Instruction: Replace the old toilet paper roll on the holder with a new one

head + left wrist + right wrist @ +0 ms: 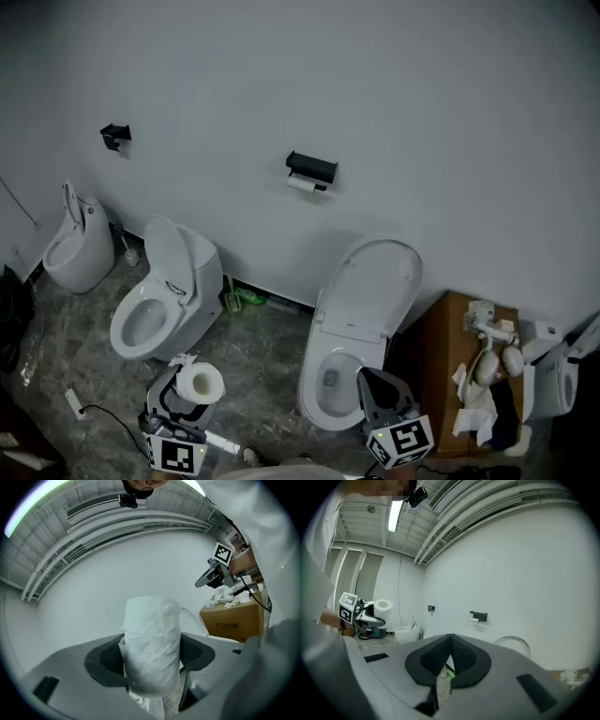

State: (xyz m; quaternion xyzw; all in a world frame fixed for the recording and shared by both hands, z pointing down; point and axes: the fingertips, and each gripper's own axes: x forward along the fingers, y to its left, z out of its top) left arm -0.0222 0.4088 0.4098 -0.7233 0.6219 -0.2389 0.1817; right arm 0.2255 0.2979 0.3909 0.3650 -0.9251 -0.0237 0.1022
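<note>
White wall (422, 112) fills the upper part of the head view, above a grey marbled floor (262, 366). Three white toilets stand along the foot of the wall: the largest toilet (361, 319) to the right with its lid raised, a middle toilet (164, 300) also open, and a small one (80, 244) at far left. A cardboard box (441, 366) with crumpled white bits on top stands just right of the largest toilet. The left gripper (187, 389) is low in the view over the floor, well apart from the wall, and its fingers (105, 660) are spread wide and pinch the new toilet paper roll (152, 644) from both sides, the roll standing upright between them. The right gripper (375, 384) hovers over the bowl of the largest toilet, its fingers (464, 660) pressed together with nothing between them. The black holder (311, 167) is fixed to the wall above and between the two open toilets, with the thin old roll (302, 185) hanging just under it. A green bottle (246, 298) lies on the floor against the wall.
</note>
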